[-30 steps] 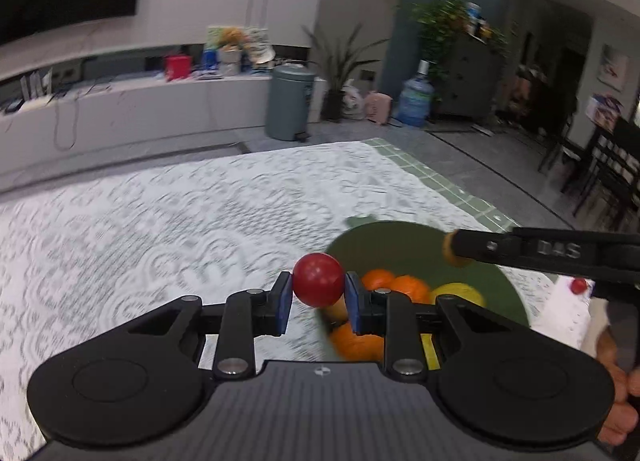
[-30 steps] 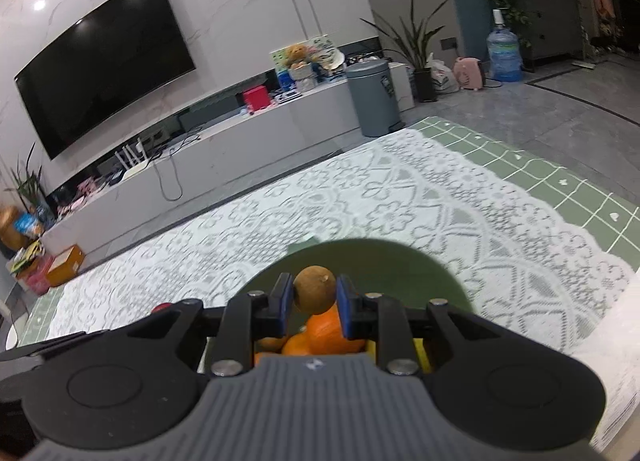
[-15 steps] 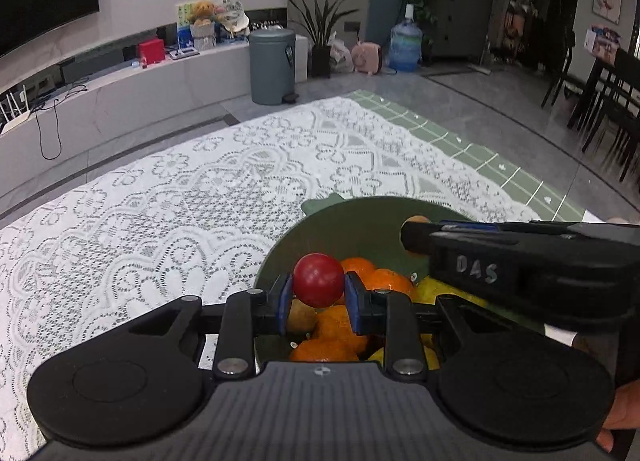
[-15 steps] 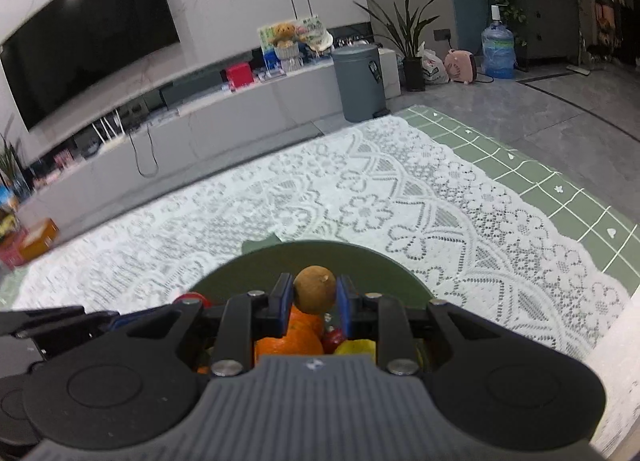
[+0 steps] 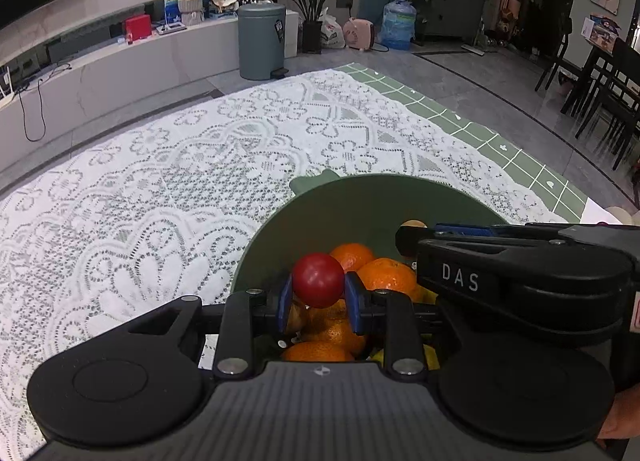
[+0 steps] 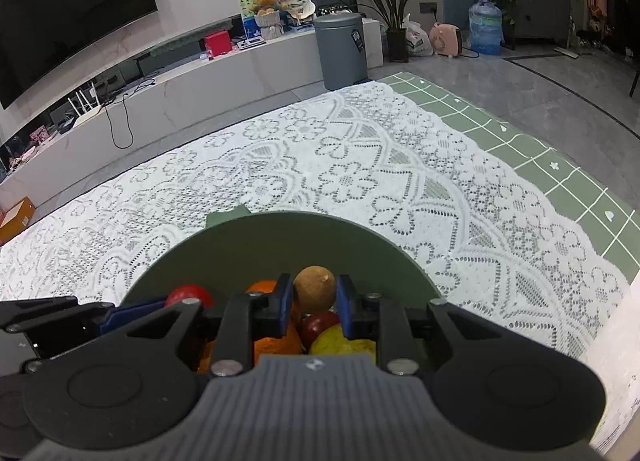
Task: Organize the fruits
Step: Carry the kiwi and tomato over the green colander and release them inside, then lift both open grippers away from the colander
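Dim indoor light; both views sharp (slight grain), fisheye bending the edges, corners dark.

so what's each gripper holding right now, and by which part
The left gripper pinches a red fruit by its sides; the right gripper pinches a brown fruit by its sides.

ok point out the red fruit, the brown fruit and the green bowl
red fruit (image 5: 318,280), left wrist view, centre of its front face
brown fruit (image 6: 314,289), right wrist view, middle of its skin
green bowl (image 6: 280,241), right wrist view, bare inner wall
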The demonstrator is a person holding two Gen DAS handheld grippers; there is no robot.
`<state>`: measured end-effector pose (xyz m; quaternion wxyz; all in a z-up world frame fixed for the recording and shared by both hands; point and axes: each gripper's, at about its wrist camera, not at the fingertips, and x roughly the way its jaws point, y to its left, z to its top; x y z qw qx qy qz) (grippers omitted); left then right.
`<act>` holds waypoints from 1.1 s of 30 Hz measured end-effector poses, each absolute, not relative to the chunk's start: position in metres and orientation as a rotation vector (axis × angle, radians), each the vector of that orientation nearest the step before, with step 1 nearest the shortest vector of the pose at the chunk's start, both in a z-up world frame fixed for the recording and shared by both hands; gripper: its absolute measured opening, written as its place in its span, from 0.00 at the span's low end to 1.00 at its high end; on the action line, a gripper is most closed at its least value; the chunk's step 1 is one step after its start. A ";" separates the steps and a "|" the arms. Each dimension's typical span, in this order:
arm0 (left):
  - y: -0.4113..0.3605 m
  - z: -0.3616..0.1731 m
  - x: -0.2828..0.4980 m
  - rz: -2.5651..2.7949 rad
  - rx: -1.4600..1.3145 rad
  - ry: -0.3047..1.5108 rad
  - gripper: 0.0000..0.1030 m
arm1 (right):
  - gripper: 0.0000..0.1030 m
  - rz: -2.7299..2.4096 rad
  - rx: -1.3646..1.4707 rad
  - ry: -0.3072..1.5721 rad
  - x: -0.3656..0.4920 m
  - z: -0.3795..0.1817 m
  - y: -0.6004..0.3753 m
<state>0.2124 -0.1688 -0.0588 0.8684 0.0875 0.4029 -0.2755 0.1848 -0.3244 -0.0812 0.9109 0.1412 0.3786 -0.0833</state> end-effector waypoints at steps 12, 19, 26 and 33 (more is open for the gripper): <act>-0.166 -0.061 0.208 -0.557 0.174 0.821 0.38 | 0.20 -0.166 0.307 0.801 0.187 -0.087 -0.324; -0.156 -0.046 0.201 -0.547 0.135 0.799 0.54 | 0.52 -0.158 0.348 0.728 0.176 -0.078 -0.329; -0.136 -0.021 0.175 -0.496 0.132 0.742 0.63 | 0.65 -0.154 0.375 0.600 0.153 -0.060 -0.331; -0.111 0.007 0.137 -0.425 0.132 0.653 0.73 | 0.77 -0.115 0.397 0.501 0.124 -0.044 -0.325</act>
